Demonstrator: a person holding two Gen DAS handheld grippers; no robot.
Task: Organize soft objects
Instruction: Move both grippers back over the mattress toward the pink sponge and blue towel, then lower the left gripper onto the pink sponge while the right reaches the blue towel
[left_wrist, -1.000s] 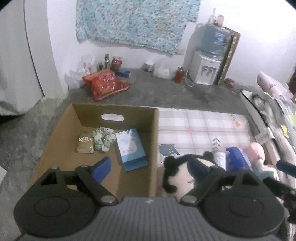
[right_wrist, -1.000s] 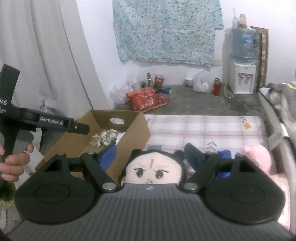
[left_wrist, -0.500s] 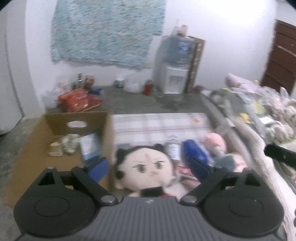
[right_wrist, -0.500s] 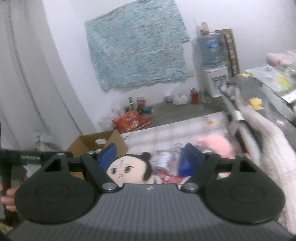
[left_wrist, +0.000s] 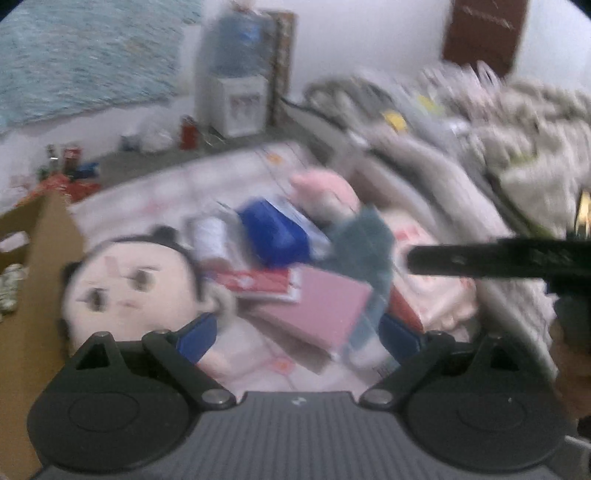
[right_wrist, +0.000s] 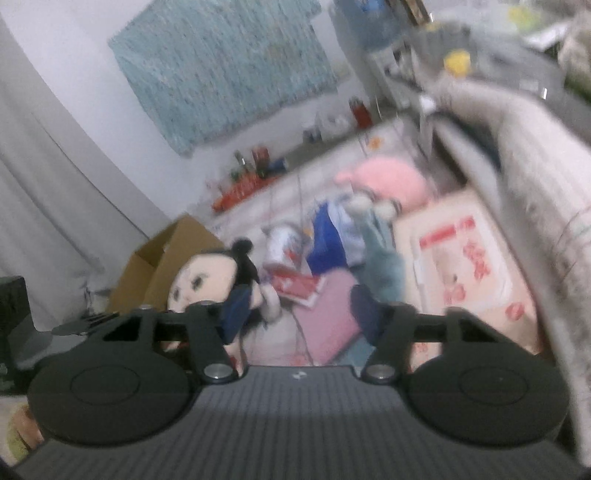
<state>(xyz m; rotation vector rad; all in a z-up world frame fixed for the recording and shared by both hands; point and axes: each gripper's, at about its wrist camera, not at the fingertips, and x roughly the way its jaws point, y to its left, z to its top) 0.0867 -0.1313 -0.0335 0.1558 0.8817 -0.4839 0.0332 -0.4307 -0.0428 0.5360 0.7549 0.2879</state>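
Note:
A plush doll with black hair (left_wrist: 129, 284) (right_wrist: 207, 284) lies on the checked mat beside a cardboard box (left_wrist: 33, 266) (right_wrist: 162, 258). To its right lies a heap: a blue pouch (left_wrist: 273, 236) (right_wrist: 328, 240), a grey-blue plush (left_wrist: 365, 240) (right_wrist: 384, 258), a pink plush (left_wrist: 325, 188) (right_wrist: 388, 181), a flat pink item (left_wrist: 325, 306) (right_wrist: 328, 314) and a red-white packet (left_wrist: 258, 280) (right_wrist: 295, 284). My left gripper (left_wrist: 299, 332) is open and empty above the heap. My right gripper (right_wrist: 299, 314) is open and empty above the flat pink item. Both views are blurred.
A bed edge with grey blankets (left_wrist: 480, 155) (right_wrist: 517, 147) runs along the right. A large pale printed pack (right_wrist: 465, 258) lies by the bed. A water dispenser (left_wrist: 240, 74) and red snack bags (left_wrist: 62, 184) stand at the back wall. The right gripper's bar (left_wrist: 498, 258) crosses the left view.
Both grippers have swung right, away from the box and toward the heap by the bed, and tilted. The doll now sits at the left of both views. Neither gripper holds anything.

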